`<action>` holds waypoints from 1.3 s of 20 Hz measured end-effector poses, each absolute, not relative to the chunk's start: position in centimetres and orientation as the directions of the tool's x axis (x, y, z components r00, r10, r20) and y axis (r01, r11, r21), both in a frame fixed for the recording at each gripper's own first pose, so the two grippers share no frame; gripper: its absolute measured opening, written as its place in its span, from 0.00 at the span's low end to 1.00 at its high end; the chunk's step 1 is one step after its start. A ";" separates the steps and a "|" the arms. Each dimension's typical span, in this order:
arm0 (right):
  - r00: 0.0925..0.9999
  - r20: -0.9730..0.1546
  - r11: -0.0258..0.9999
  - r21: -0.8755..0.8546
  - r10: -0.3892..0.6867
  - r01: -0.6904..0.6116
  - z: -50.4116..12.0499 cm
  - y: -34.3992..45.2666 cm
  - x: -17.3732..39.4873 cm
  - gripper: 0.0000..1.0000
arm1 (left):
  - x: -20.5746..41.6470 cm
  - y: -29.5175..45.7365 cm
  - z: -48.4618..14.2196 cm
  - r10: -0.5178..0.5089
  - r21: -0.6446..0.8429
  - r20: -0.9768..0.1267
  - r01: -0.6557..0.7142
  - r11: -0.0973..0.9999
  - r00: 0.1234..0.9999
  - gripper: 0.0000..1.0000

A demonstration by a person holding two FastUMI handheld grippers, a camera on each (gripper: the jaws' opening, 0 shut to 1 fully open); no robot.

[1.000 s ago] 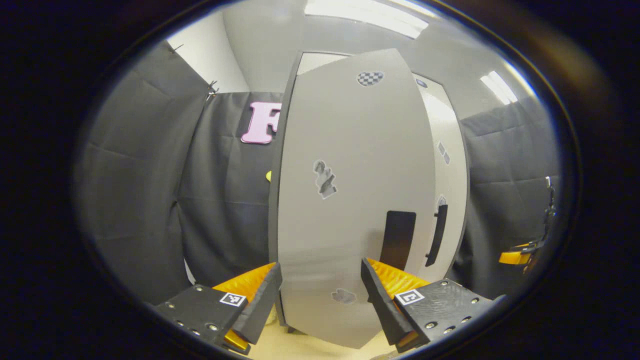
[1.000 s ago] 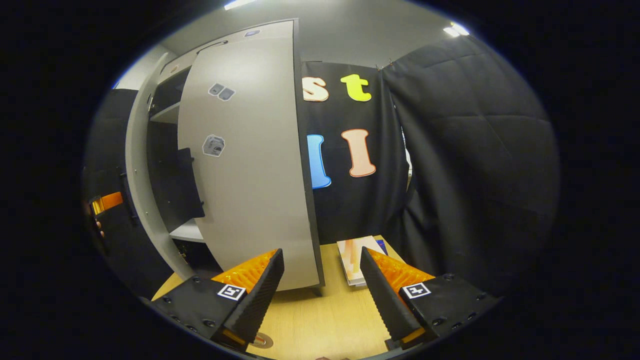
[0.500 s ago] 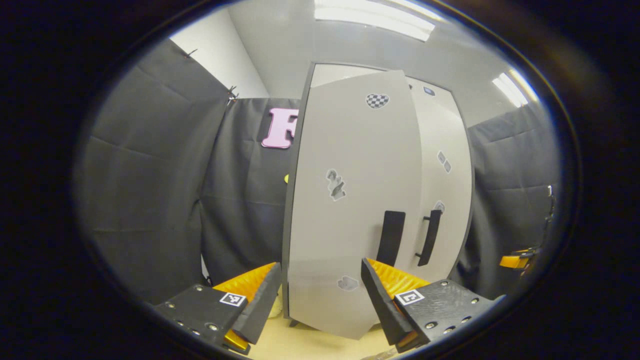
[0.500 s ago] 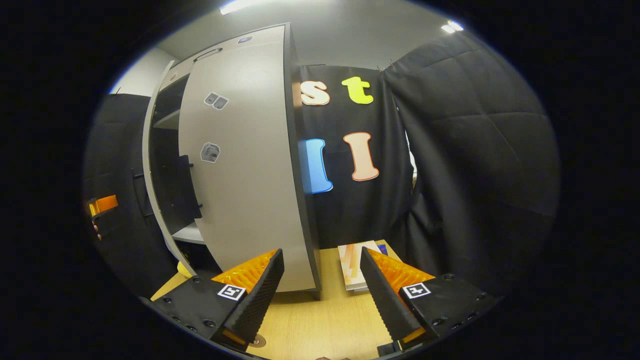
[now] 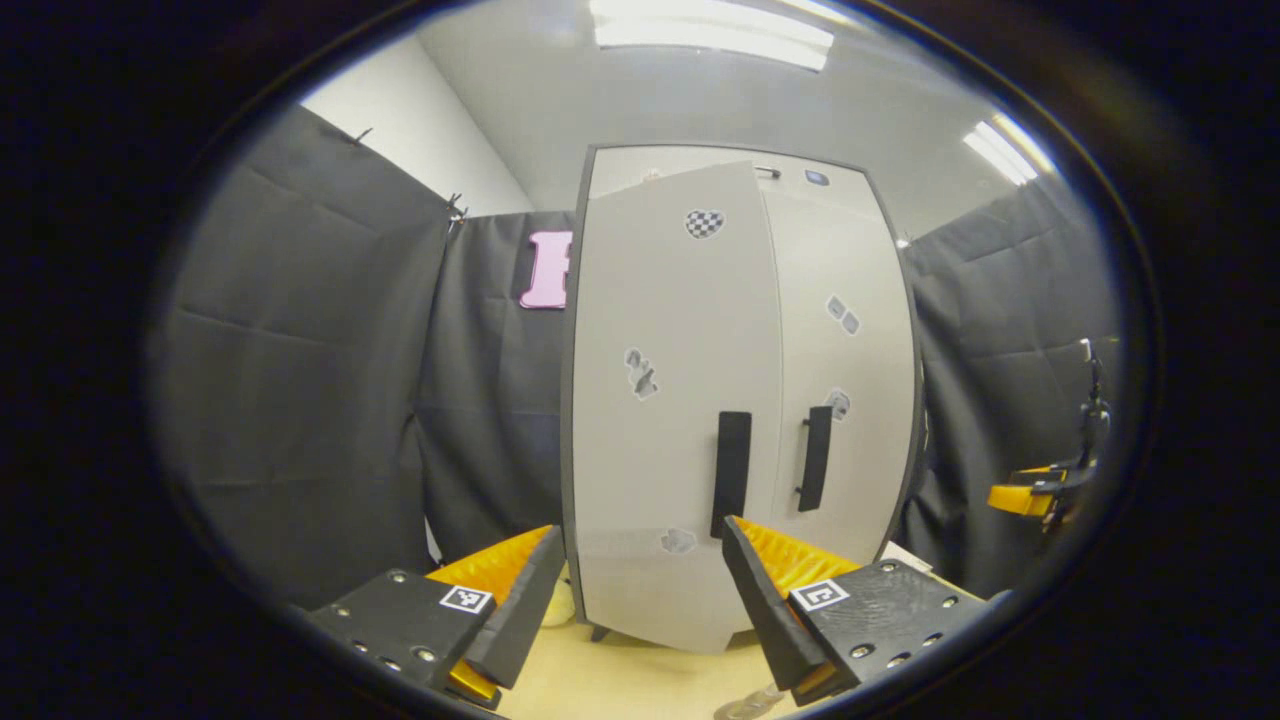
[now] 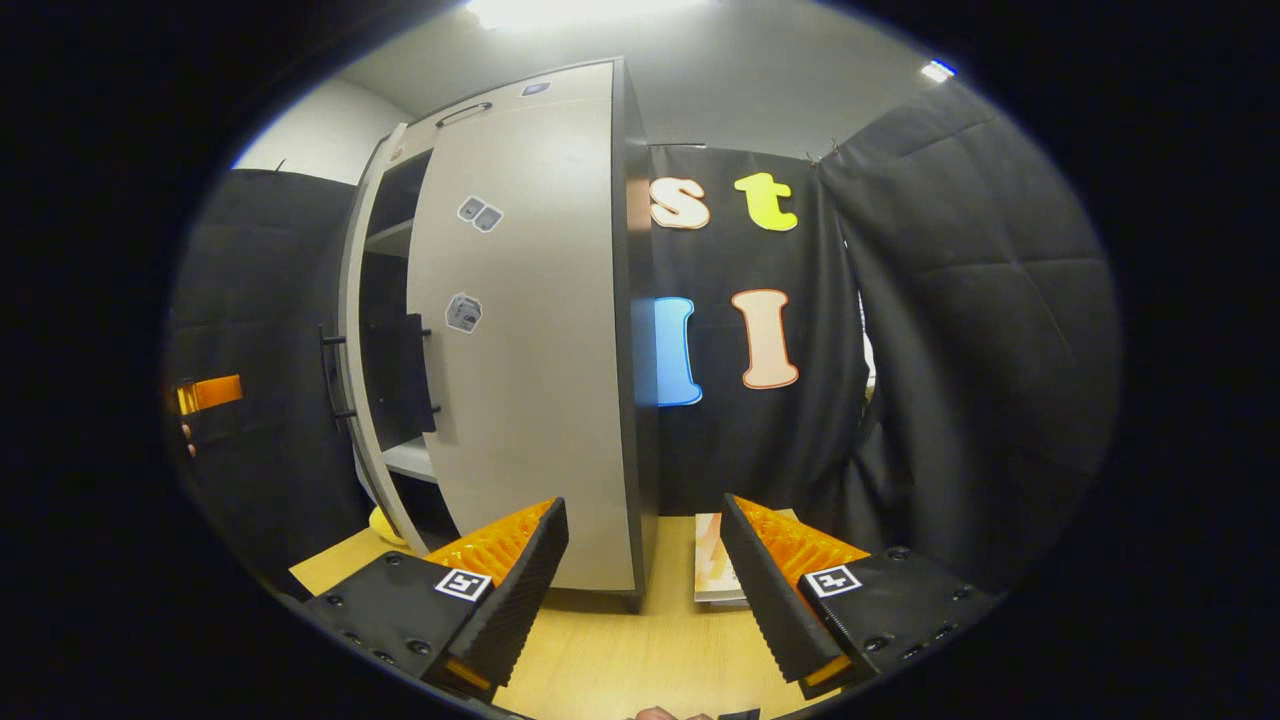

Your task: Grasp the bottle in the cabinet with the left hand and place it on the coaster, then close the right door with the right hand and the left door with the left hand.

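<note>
Spreading wide with nothing between its jaws, the left gripper (image 5: 640, 590) hangs over the pale wooden tabletop (image 5: 620, 690). At the bottom edge of the left gripper view, just below the right-hand finger, a clear glassy shape (image 5: 745, 705) pokes in; whether it is the bottle cannot be told. Just past the fingertips stands the grey cabinet (image 5: 740, 400). Its left door (image 5: 670, 400) is straight ahead of the gap between the jaws and swung almost shut, its dark handle (image 5: 732, 472) just above the right-hand finger. The right door (image 5: 845, 380) lies flat against the cabinet, beyond and to the right. Far off to the right of the jaws, the right gripper (image 5: 1030, 495) shows against the booth wall.

In the right gripper view, the right gripper (image 6: 640, 590) also stands wide and holds nothing, above the tabletop (image 6: 620, 660). Ahead of its left-hand finger is the right door (image 6: 530, 350), closed, with the left door (image 6: 355, 330) still ajar beyond it, leaving a dark gap with a shelf (image 6: 410, 458) inside. A flat booklet (image 6: 715, 570) lies on the table between the fingertips and the wall. Well to the left of the jaws, the left gripper (image 6: 205, 395) shows.
</note>
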State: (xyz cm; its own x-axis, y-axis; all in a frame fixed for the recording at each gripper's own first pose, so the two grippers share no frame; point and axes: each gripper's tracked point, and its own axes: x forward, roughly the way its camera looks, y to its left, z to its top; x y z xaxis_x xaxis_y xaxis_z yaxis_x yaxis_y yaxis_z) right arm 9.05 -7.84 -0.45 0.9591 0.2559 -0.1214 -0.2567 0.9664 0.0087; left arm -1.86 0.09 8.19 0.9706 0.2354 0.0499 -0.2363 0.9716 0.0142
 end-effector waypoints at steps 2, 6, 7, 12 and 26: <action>0.958 -0.104 0.963 -0.002 0.268 -0.269 0.0 -7.6 8.9 0.98 | -2.1 -0.5 8.3 0.236 -0.017 0.050 -0.236 0.972 0.970 0.94; 0.950 -0.087 0.954 -0.002 0.299 -0.300 0.5 -6.5 8.4 0.98 | -2.5 -0.7 9.5 0.259 -0.064 0.086 -0.254 0.965 0.962 0.92; 0.950 -0.085 0.953 -0.004 0.301 -0.302 0.5 -6.3 8.5 0.98 | -2.7 -0.4 9.6 0.271 -0.071 0.085 -0.266 0.961 0.959 0.92; 0.953 -0.127 0.962 0.010 0.274 -0.275 -0.9 -4.7 10.1 0.98 | -4.3 0.6 8.6 0.297 -0.073 0.056 -0.293 0.953 0.953 0.92; 0.955 -0.199 0.975 0.039 0.221 -0.218 -1.4 0.3 11.4 0.98 | -5.8 0.2 5.2 0.252 0.012 -0.004 -0.252 0.968 0.968 0.92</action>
